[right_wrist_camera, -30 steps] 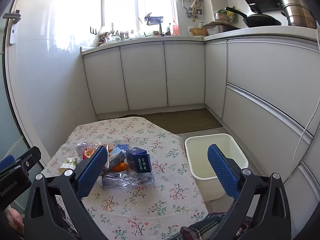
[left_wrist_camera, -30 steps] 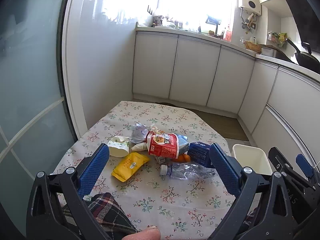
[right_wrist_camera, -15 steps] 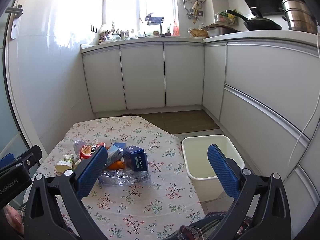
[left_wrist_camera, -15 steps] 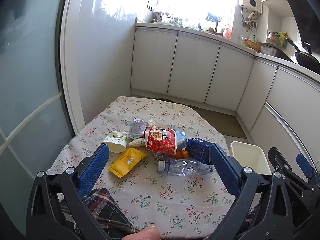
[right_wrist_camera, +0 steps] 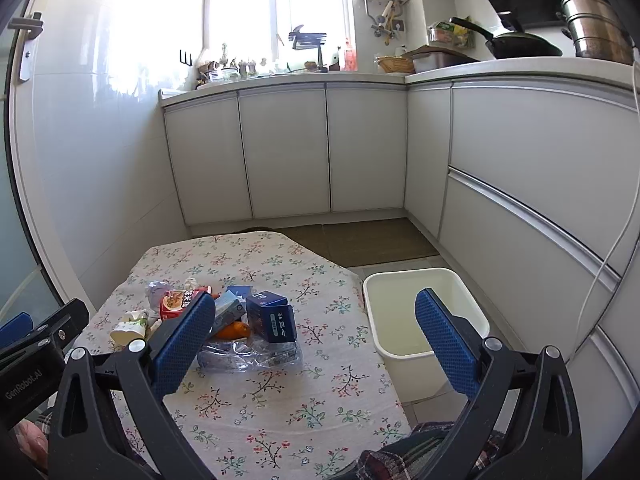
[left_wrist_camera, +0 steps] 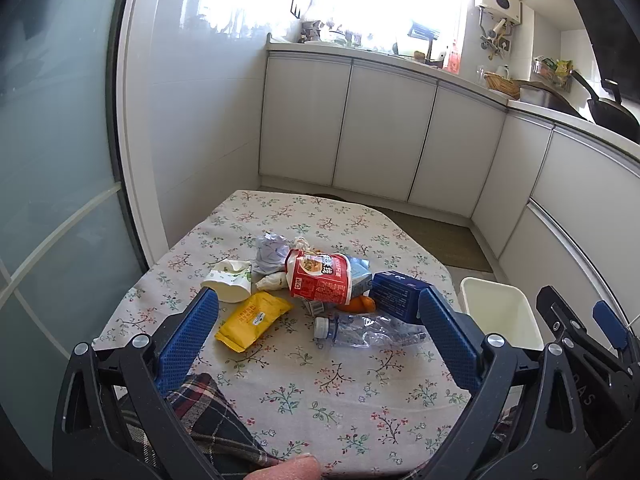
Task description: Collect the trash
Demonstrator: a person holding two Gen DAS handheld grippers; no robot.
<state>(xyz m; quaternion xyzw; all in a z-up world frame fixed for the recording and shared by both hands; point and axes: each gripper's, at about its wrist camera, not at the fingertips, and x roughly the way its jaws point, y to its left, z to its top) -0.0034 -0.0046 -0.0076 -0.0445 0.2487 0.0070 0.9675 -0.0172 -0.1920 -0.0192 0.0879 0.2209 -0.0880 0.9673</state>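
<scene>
A pile of trash lies mid-table on the floral cloth (left_wrist_camera: pixel 304 380): a red noodle packet (left_wrist_camera: pixel 320 276), a yellow packet (left_wrist_camera: pixel 252 320), a white cup (left_wrist_camera: pixel 228 280), a crushed clear bottle (left_wrist_camera: pixel 368 330), a dark blue box (left_wrist_camera: pixel 400 292), crumpled paper (left_wrist_camera: pixel 272 248) and something orange (left_wrist_camera: pixel 360 304). The blue box (right_wrist_camera: pixel 272 316) and bottle (right_wrist_camera: pixel 248 356) also show in the right wrist view. My left gripper (left_wrist_camera: pixel 318 314) is open and empty, held above the near table edge. My right gripper (right_wrist_camera: pixel 314 314) is open and empty, between pile and white bin (right_wrist_camera: pixel 424 316).
The white bin (left_wrist_camera: pixel 500 316) stands on the floor right of the table. White cabinets (right_wrist_camera: pixel 288 148) run along the back and right walls. A glass door (left_wrist_camera: pixel 48 160) is at the left. Plaid cloth (left_wrist_camera: pixel 200 420) lies at the near table edge.
Both grippers have drawn back and risen a little, so the table and pile sit farther off in view. Both stay open and empty. The trash has not moved.
</scene>
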